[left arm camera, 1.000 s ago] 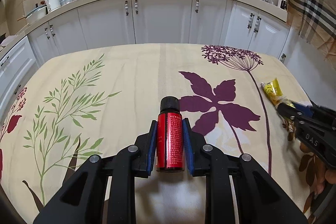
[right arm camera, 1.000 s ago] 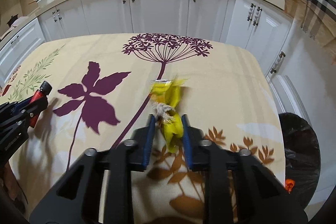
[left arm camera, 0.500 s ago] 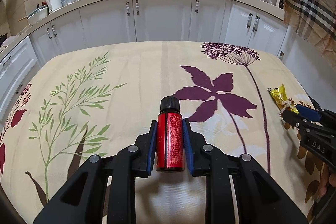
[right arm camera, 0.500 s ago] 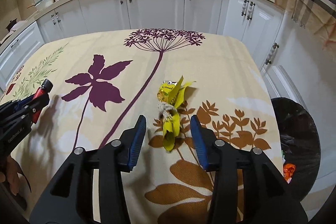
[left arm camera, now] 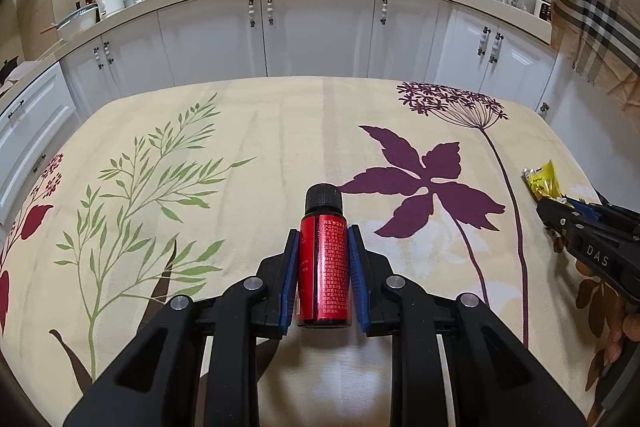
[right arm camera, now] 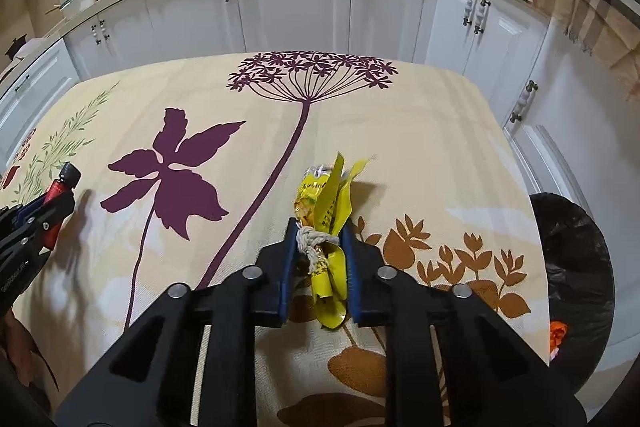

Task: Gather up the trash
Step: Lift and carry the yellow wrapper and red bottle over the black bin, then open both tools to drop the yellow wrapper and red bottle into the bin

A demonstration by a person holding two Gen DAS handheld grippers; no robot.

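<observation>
Left gripper (left arm camera: 323, 239) clamps red bottle (left arm camera: 323, 267); right gripper (right arm camera: 319, 229) closing on yellow wrapper (right arm camera: 326, 223)

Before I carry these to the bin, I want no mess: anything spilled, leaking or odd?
Nothing spilled. The red bottle is capped and clamped in the left gripper. The right gripper is closing on the crumpled yellow wrapper, a knot of string around its middle.
</observation>
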